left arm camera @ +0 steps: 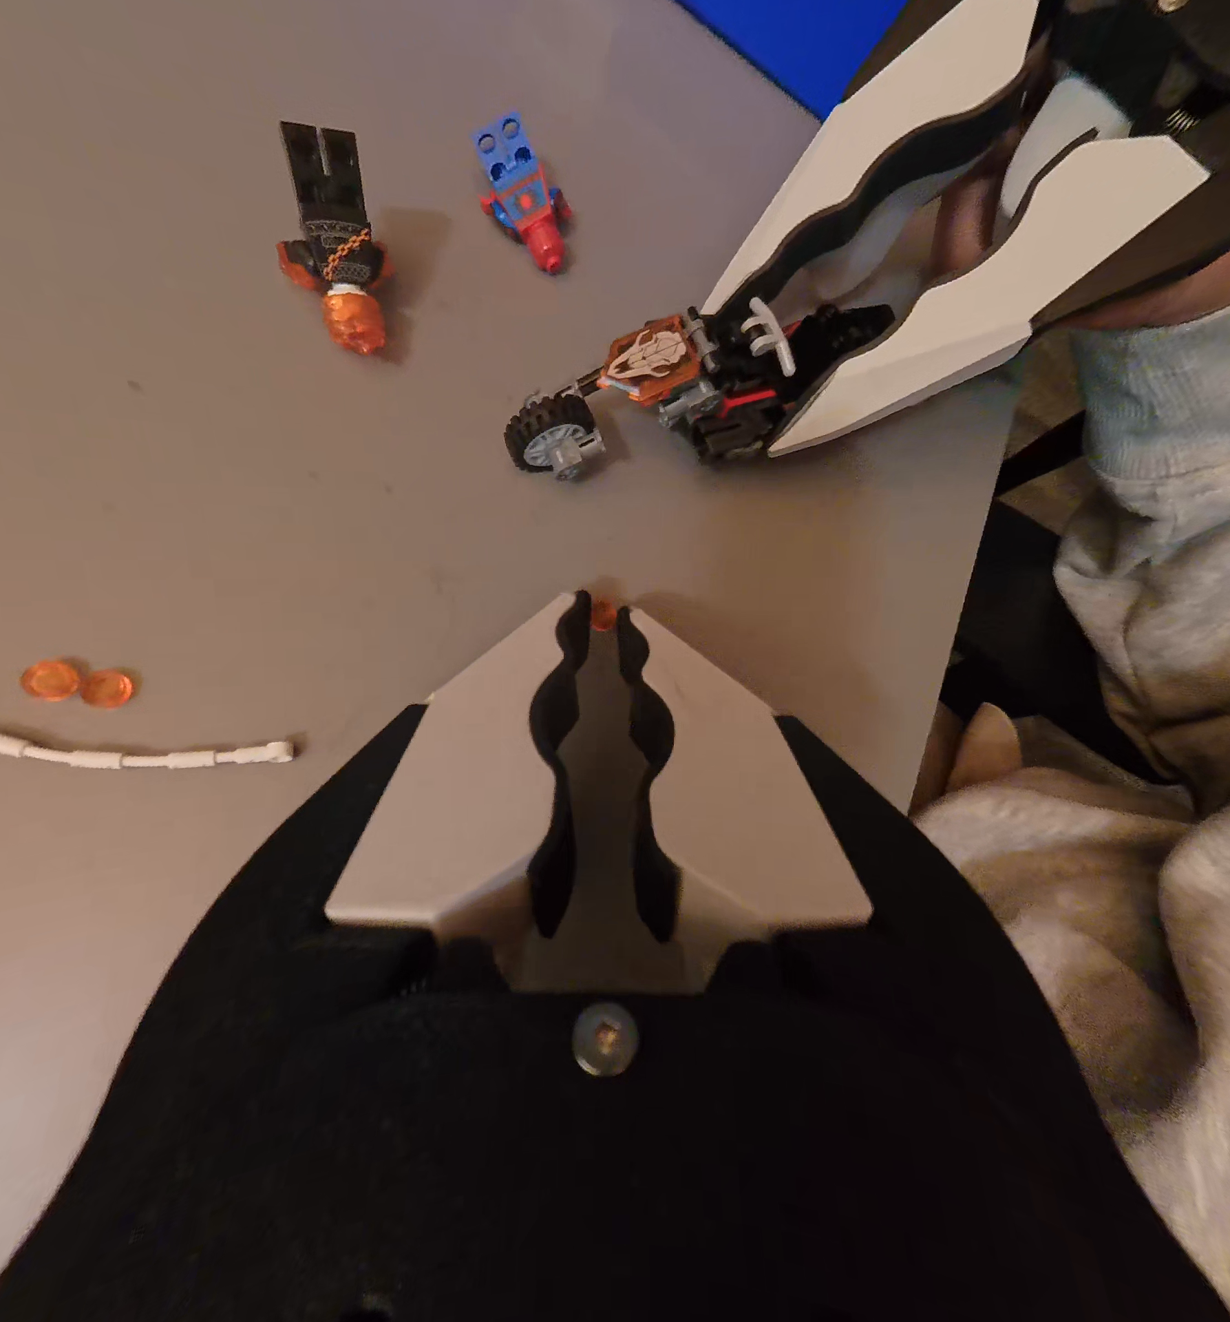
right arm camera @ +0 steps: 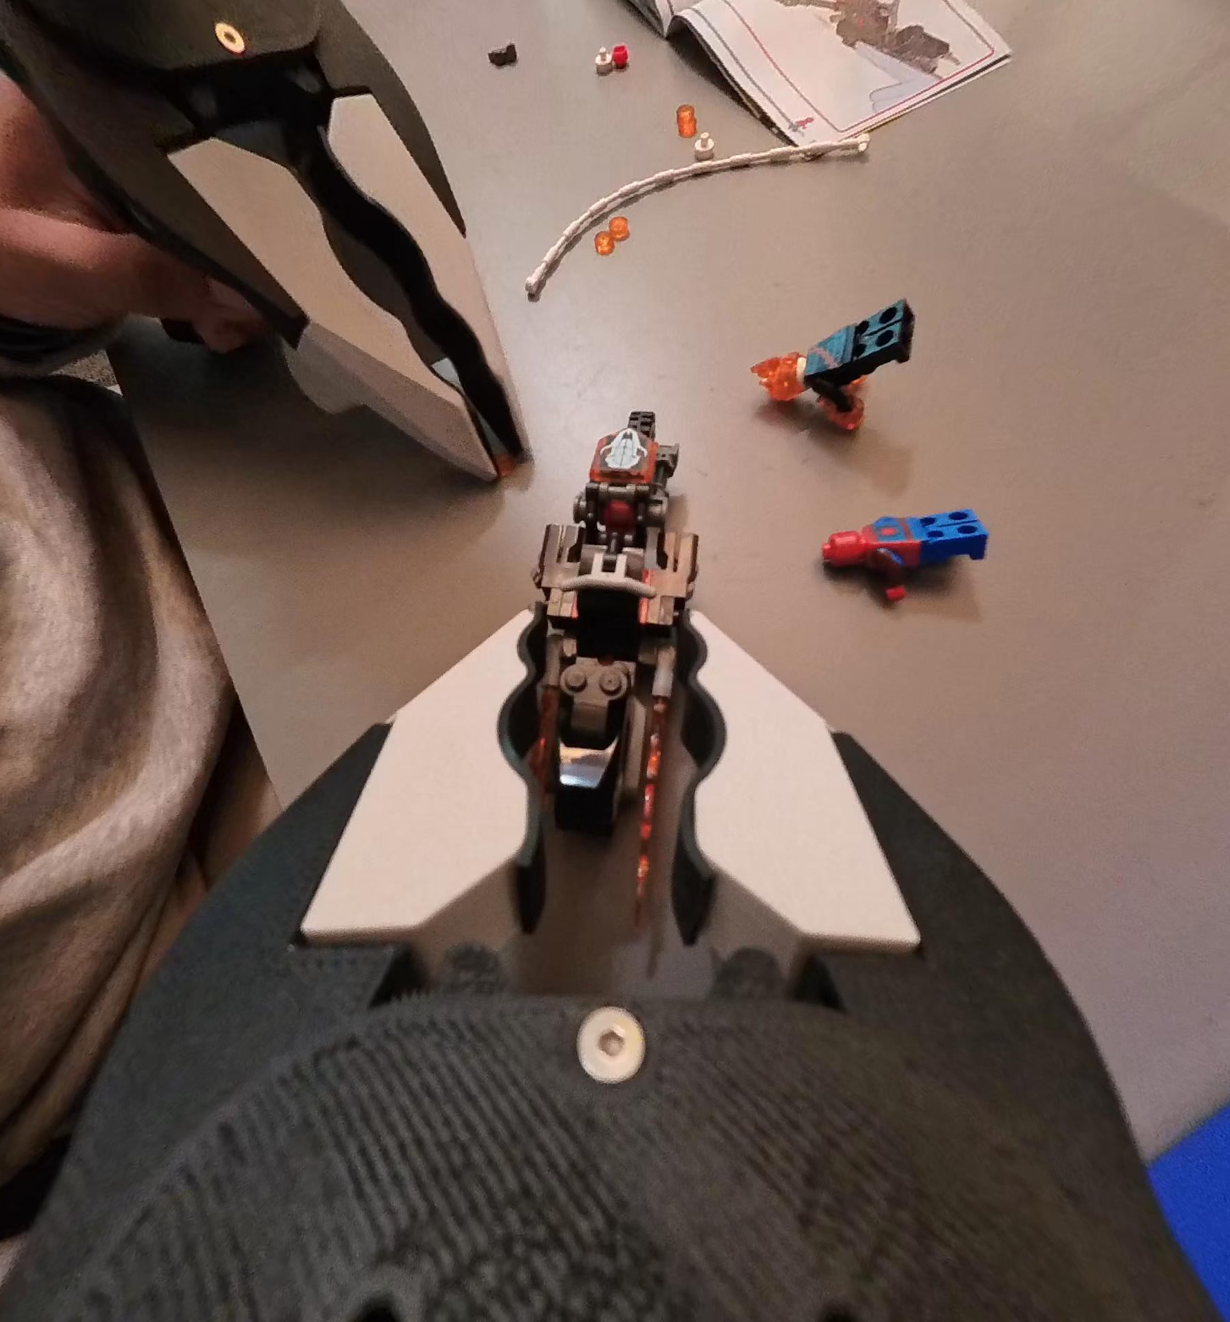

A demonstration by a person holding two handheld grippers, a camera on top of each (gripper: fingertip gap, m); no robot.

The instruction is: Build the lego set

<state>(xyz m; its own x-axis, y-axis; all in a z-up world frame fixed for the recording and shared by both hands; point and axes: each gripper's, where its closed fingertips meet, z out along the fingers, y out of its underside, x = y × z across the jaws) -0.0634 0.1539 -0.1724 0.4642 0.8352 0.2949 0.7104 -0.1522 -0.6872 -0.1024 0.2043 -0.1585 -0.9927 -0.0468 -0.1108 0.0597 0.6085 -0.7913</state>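
A grey table (left arm camera: 204, 501) fills both views, matte and lightly scuffed, lit warm and dim. Its near edge runs past a person's pale fleece clothing (left arm camera: 1098, 930), and a blue patch of floor (right arm camera: 1220, 1230) shows beyond one corner.

The right gripper (right arm camera: 608, 629) is closed on the rear of the bike (right arm camera: 615, 572), a black, red and grey build with an orange skull plate at the front. In the left wrist view the bike (left arm camera: 683, 379) tilts nose-down, its front wheel (left arm camera: 551, 436) touching the table while the tail is lifted between the white fingers (left arm camera: 905, 372).

The left gripper (left arm camera: 601, 608) is nearly closed, pinching a small orange stud (left arm camera: 603, 615) at its very tips, close to the table and near the bike's front. A hand (right arm camera: 61, 257) holds that gripper from the left.

An open booklet (right arm camera: 833, 64) lies at the far edge. A white segmented cord (right arm camera: 669, 186) curves beside it, with two orange round plates (left arm camera: 75, 683) just next to the cord.

Two minifigures lie flat, well apart from the bike: a black figure (left arm camera: 333, 236) with an orange flame head, and a blue and red figure (left arm camera: 522, 193) beside it.

Small loose pieces (right arm camera: 612, 57) sit scattered near the booklet, too small to tell apart
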